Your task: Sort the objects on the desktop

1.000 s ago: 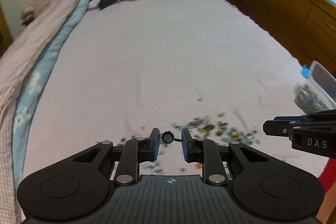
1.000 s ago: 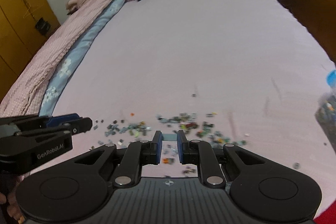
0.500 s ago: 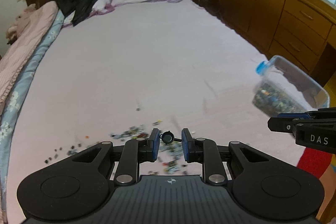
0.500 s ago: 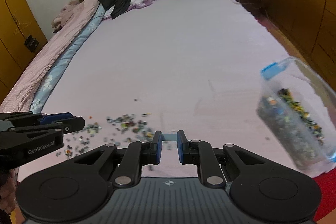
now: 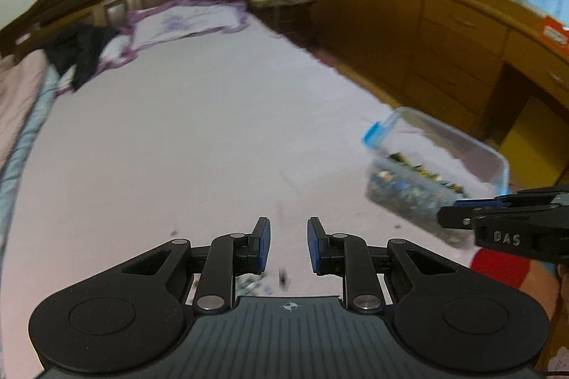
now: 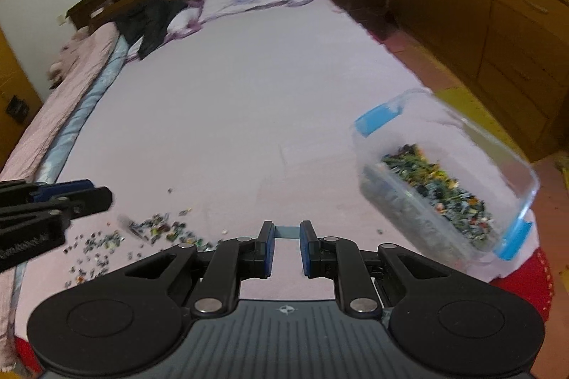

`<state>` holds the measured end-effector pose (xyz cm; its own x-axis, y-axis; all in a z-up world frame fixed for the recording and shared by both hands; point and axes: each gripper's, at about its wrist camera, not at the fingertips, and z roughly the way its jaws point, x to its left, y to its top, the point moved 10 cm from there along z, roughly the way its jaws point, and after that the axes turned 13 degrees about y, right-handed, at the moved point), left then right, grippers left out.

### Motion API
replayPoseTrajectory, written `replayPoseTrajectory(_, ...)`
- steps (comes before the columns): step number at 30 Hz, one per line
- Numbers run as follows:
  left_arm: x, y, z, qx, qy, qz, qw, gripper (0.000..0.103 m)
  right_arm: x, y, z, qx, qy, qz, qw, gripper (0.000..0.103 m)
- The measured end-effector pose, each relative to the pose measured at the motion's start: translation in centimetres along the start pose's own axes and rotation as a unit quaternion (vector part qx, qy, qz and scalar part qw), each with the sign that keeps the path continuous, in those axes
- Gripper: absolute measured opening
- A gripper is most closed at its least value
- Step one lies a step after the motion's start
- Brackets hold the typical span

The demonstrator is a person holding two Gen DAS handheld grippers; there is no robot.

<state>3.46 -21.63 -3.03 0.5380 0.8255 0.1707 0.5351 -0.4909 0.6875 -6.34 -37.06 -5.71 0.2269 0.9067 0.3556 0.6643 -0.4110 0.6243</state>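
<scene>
- So the left claw (image 5: 286,245) is nearly closed, and nothing clear shows between its pads.
- Right claw (image 6: 287,247) is clamped on a small pale blue piece (image 6: 287,231).
- Clear plastic container (image 6: 444,172), blue clips, full of tiny bricks, sits at the bed's (image 6: 231,101) right edge.
- Loose bricks (image 6: 149,229) are scattered near the front-left.
</scene>
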Motion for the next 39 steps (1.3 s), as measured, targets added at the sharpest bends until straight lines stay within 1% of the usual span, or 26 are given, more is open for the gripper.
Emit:
replayPoseTrajectory(2, -1.1, 0.5, 0.4, -0.007, -0.009, 0.010, 0.9999, 0.024, 0.1, 0.3, 0.1, -0.003, -0.010, -0.014, 1.000, 0.017)
replayPoseTrajectory(4, -1.9, 0.8, 0.5, -0.011, -0.014, 0.018, 0.9997, 0.024, 0.0, 0.5, 0.0, -0.007, -0.014, -0.013, 1.000, 0.017)
replayPoseTrajectory(7, -2.4, 0.7, 0.8, -0.010, -0.007, 0.030, 0.9995, 0.025, -0.9, 0.7, -0.2, -0.013, -0.014, -0.003, 1.000, 0.017)
replayPoseTrajectory(10, -2.3, -1.3, 2.0, 0.018, 0.015, 0.032, 0.9992, 0.025, -1.9, 0.4, 0.3, -0.013, -0.009, 0.002, 1.000, 0.017)
replayPoseTrajectory(12, -2.3, -2.9, 2.9, 0.041, 0.030, 0.036, 0.9981, 0.025, -2.7, -0.3, 1.3, -0.001, 0.000, 0.004, 1.000, 0.017)
replayPoseTrajectory(13, -2.4, -3.8, 3.5, 0.054, 0.036, 0.038, 0.9971, 0.027, -3.0, -0.8, 1.9, 0.010, 0.004, 0.004, 1.000, 0.017)
replayPoseTrajectory(14, -2.8, -4.7, 4.2, 0.068, 0.037, 0.040, 0.9962, 0.033, -3.4, -1.3, 2.5, 0.022, 0.008, 0.003, 1.000, 0.017)
replayPoseTrajectory(16, -3.8, -6.6, 5.6, 0.093, 0.037, 0.044, 0.9940, 0.037, -3.9, -2.3, 3.5, 0.041, 0.017, -0.002, 0.999, 0.017)
replayPoseTrajectory(18, -5.2, -7.9, 7.5, 0.104, 0.032, 0.050, 0.9927, 0.039, -4.5, -3.2, 4.3, 0.058, 0.020, -0.010, 0.998, 0.017)
replayPoseTrajectory(20, -6.7, -9.2, 9.4, 0.109, 0.025, 0.066, 0.9916, 0.049, -5.4, -4.2, 5.1, 0.074, 0.021, -0.011, 0.997, 0.017)
replayPoseTrajectory(22, -8.3, -10.4, 11.5, 0.108, 0.018, 0.088, 0.9901, 0.051, -6.2, -5.2, 5.9, 0.089, 0.020, -0.008, 0.996, 0.017)
replayPoseTrajectory(23, -9.0, -11.0, 12.6, 0.110, 0.015, 0.098, 0.9890, 0.051, -6.7, -5.6, 6.2, 0.094, 0.018, -0.006, 0.995, 0.017)
replayPoseTrajectory(26, -10.6, -12.9, 16.5, 0.133, 0.005, 0.114, 0.9845, 0.051, -8.0, -6.6, 7.1, 0.105, 0.008, 0.002, 0.994, 0.017)
replayPoseTrajectory(30, -10.9, -14.4, 20.0, 0.162, -0.002, 0.101, 0.9816, 0.051, -9.0, -8.0, 7.7, 0.114, -0.003, 0.019, 0.993, 0.017)
replayPoseTrajectory(34, -11.3, -15.5, 22.0, 0.176, -0.004, 0.098, 0.9796, 0.051, -9.6, -9.2, 8.6, 0.123, -0.010, 0.034, 0.992, 0.017)
replayPoseTrajectory(36, -11.2, -15.9, 22.4, 0.183, -0.007, 0.099, 0.9782, 0.049, -9.7, -9.7, 9.1, 0.127, -0.012, 0.036, 0.991, 0.017)
replayPoseTrajectory(37, -11.3, -16.1, 22.4, 0.184, -0.009, 0.101, 0.9778, 0.047, -9.8, -9.9, 9.3, 0.128, -0.013, 0.036, 0.991, 0.017)
replayPoseTrajectory(38, -11.4, -16.2, 22.4, 0.185, -0.011, 0.102, 0.9773, 0.042, -9.8, -10.0, 9.5, 0.130, -0.014, 0.036, 0.991, 0.017)
replayPoseTrajectory(39, -11.5, -16.4, 22.5, 0.186, -0.014, 0.104, 0.9769, 0.040, -9.7, -10.1, 9.4, 0.130, -0.014, 0.037, 0.991, 0.017)
